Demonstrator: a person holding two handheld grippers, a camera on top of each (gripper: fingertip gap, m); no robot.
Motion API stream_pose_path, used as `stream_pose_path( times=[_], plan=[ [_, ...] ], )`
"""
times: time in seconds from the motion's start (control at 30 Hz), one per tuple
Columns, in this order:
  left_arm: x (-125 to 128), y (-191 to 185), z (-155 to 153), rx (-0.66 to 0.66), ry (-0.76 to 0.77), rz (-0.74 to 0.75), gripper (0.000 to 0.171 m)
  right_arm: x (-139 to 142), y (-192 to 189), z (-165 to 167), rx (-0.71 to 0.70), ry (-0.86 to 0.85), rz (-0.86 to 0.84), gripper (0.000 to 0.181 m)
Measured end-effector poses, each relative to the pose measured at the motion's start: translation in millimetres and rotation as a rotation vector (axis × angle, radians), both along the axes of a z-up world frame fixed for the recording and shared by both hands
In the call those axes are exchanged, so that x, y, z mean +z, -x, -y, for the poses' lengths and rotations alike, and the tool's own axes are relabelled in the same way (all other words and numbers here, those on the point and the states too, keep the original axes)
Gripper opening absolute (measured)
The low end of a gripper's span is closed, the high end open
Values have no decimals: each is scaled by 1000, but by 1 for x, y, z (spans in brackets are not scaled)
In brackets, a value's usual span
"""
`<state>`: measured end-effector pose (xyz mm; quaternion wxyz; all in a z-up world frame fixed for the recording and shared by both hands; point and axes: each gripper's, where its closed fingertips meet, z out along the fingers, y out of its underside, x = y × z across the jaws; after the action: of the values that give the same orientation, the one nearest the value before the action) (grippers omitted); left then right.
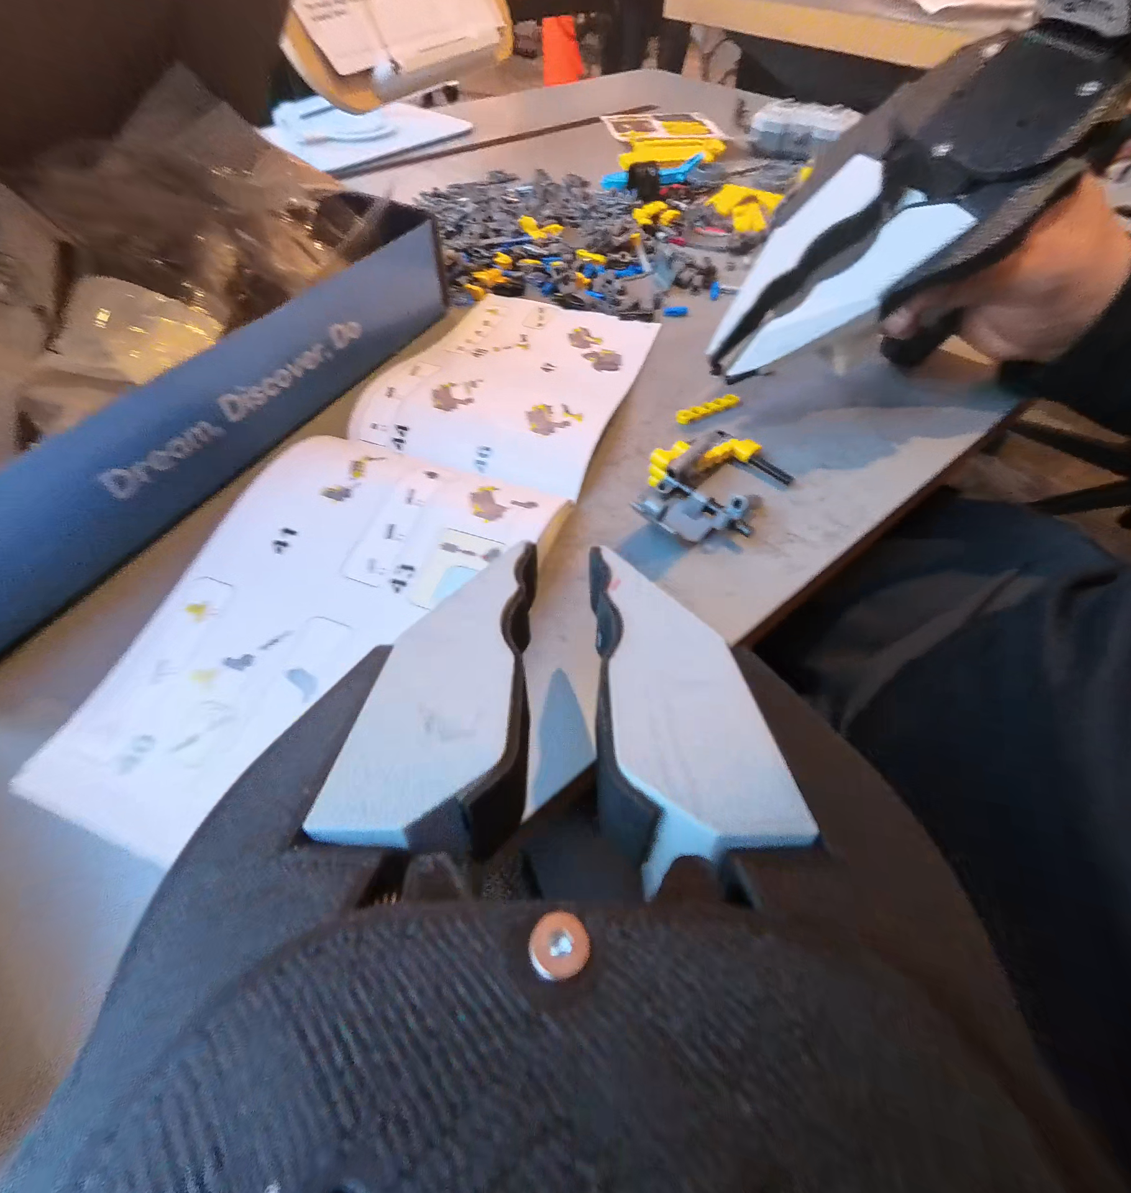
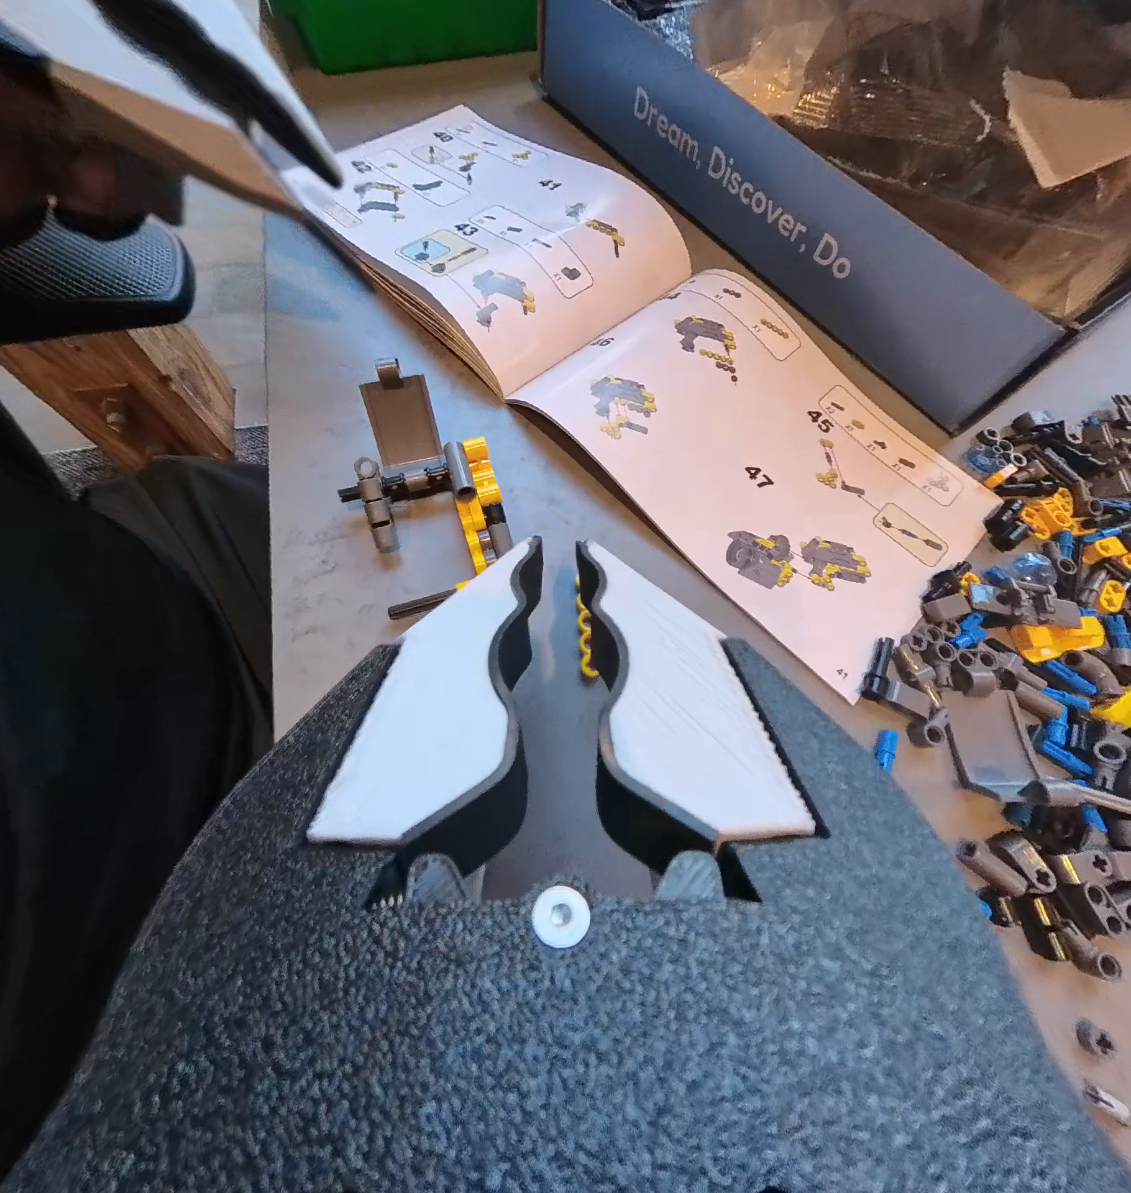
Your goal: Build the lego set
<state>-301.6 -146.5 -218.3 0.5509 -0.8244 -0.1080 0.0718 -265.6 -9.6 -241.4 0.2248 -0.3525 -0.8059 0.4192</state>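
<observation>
The open white instruction booklet (image 2: 621, 361) lies flat on the grey tabletop (image 2: 330, 568), and everything sits around it. The left gripper (image 1: 561, 560) hangs over the booklet's near corner, its white fingers (image 1: 447, 723) parted with nothing between them. Beside the booklet, toward the person's dark-clothed lap, rests a small half-built grey-and-yellow brick assembly (image 2: 421, 478). The right gripper (image 2: 558, 549) is poised just past that assembly – jaws a little apart, empty – above a short yellow beam with a row of holes (image 2: 584, 629) lying on the table under the gap. Behind the booklet stands a dark blue cardboard box (image 2: 808, 213) stuffed with clear plastic bags (image 2: 937, 116); off the booklet's far end sprawls a loose pile of grey, blue and yellow brick pieces (image 2: 1053, 658).
</observation>
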Motion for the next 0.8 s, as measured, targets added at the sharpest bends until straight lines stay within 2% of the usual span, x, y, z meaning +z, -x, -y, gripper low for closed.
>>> stream_pose_path(
  times=[0.23, 0.37, 0.4, 0.43, 0.5, 0.53, 0.67, 0.8],
  plan=[
    [4, 44, -16, 36, 115, -58, 15, 14, -1, 16, 62, 31, -58, 12],
    [6, 52, -35, 15, 167, -59, 14, 13, 0, 26, 97, 45, -87, 12],
    [6, 50, -40, -2, 176, -64, 8, 11, 1, 26, 97, 45, -87, 12],
    [-1, 54, -40, 8, 215, -86, 0, 10, 2, 25, 97, 49, -81, 12],
    [-46, 75, -24, 71, 447, -114, 0, 14, 2, 25, 96, 72, -94, 12],
    [-55, 77, -22, 74, 451, -99, 0, 17, 3, 24, 90, 80, -110, 12],
    [-55, 72, -13, 56, 417, -68, 0, 19, 3, 20, 77, 89, -130, 13],
    [-53, 80, -2, 122, 426, -115, 0, 17, 5, 20, 75, 77, -129, 15]
  ],
)
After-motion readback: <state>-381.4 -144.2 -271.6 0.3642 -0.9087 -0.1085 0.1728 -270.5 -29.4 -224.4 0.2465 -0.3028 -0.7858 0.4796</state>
